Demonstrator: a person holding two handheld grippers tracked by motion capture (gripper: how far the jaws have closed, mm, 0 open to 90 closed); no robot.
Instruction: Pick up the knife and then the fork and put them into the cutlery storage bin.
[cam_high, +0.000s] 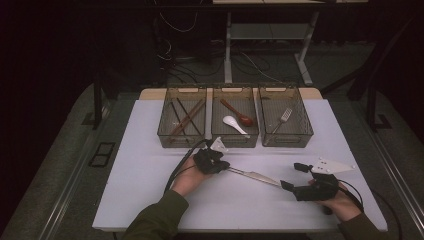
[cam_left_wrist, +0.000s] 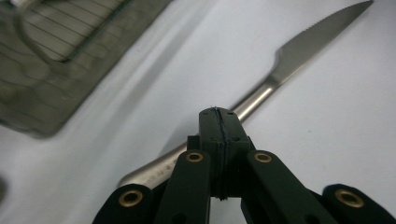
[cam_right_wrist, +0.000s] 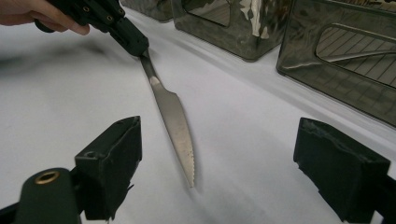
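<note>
A steel table knife (cam_high: 252, 176) with a serrated blade stretches across the white table top (cam_high: 150, 190). My left gripper (cam_high: 224, 167) is shut on its handle. In the left gripper view the jaws (cam_left_wrist: 218, 113) are pressed together over the handle, and the blade (cam_left_wrist: 303, 46) runs up to the right. In the right gripper view that gripper (cam_right_wrist: 133, 39) clamps the handle end, and the knife (cam_right_wrist: 175, 116) slopes down with its tip near the table. My right gripper (cam_high: 293, 176) stands open just beyond the tip; nothing is between its pads (cam_right_wrist: 219, 128).
Three clear bins stand in a row at the table's far edge. The left one (cam_high: 165, 136) holds chopsticks, the middle one (cam_high: 235, 140) a white and a brown spoon, the right one (cam_high: 305, 134) a fork. Cables trail from both grippers.
</note>
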